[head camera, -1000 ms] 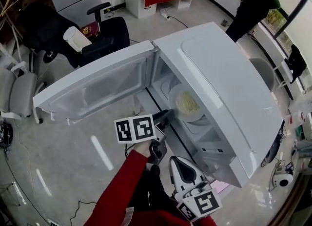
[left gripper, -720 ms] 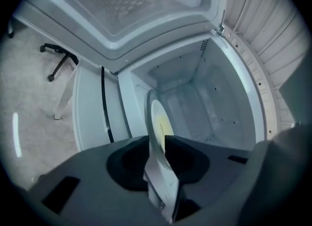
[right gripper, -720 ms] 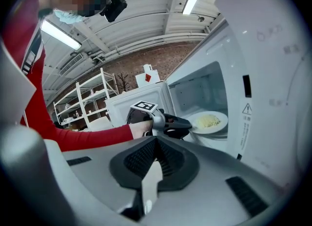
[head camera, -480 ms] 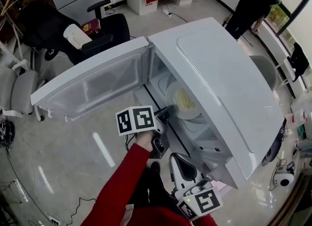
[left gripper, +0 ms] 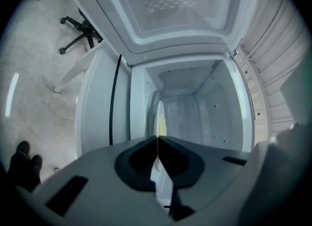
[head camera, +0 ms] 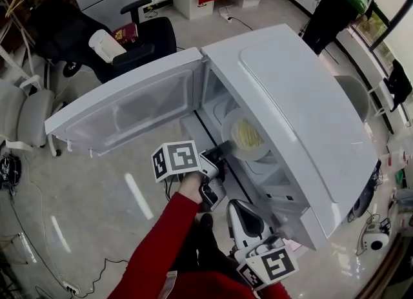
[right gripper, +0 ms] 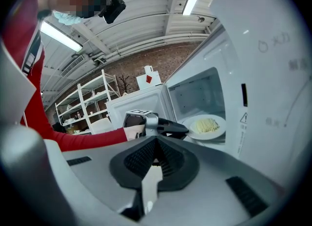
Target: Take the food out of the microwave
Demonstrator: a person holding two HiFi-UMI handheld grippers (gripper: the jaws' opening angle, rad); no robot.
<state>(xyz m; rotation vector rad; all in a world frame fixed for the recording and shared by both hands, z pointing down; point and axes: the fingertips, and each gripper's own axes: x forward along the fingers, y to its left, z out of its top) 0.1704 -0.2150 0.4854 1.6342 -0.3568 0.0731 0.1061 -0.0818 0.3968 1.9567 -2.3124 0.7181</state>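
Observation:
A white microwave (head camera: 310, 117) stands with its door (head camera: 129, 107) swung wide open to the left. A white plate (head camera: 247, 135) of pale yellow food (head camera: 248, 136) sits at the mouth of the cavity. My left gripper (head camera: 223, 148) is shut on the plate's near rim. In the left gripper view the plate (left gripper: 159, 115) shows edge-on between the closed jaws of the left gripper (left gripper: 157, 141). My right gripper (head camera: 236, 210) hangs lower, in front of the microwave, shut on nothing. The right gripper view shows the plate (right gripper: 207, 126) and the left gripper (right gripper: 181, 131) beyond the right gripper (right gripper: 155, 164).
A black office chair (head camera: 139, 39) with a white roll (head camera: 106, 44) and a red book (head camera: 126, 33) stands behind the door. A grey chair (head camera: 26, 117) is at the left. Cables (head camera: 39, 220) lie on the floor.
The left gripper stays shut on the plate's rim, and the plate sits at much the same spot. The right gripper has barely moved. The head view has shifted a little.

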